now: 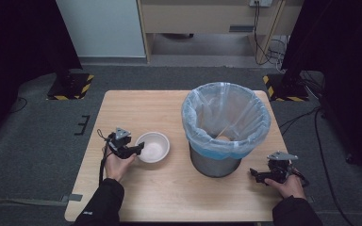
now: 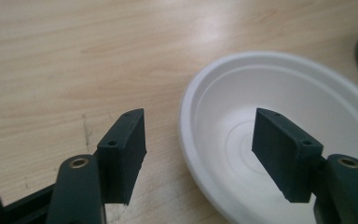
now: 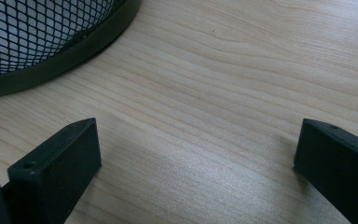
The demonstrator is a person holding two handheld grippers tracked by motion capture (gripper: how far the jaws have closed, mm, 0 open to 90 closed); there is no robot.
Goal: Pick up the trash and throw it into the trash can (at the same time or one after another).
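A white, empty bowl [image 1: 153, 147] sits on the wooden table [image 1: 136, 106], left of centre. My left gripper [image 1: 140, 148] is at the bowl's left edge, open. In the left gripper view my left gripper [image 2: 199, 149] straddles the rim of the bowl [image 2: 279, 98]: one jaw is outside over the wood, the other over the bowl's inside, neither pressing. My right gripper [image 1: 253, 174] rests low at the table's right front, open. In the right gripper view my right gripper [image 3: 196, 158] has only bare wood between its jaws.
A mesh waste bin [image 1: 225, 127] lined with a pale blue bag stands right of the bowl; its base [image 3: 42, 28] is close to my right gripper. Something tan lies inside it. Grey carpet surrounds the table, with stand feet behind.
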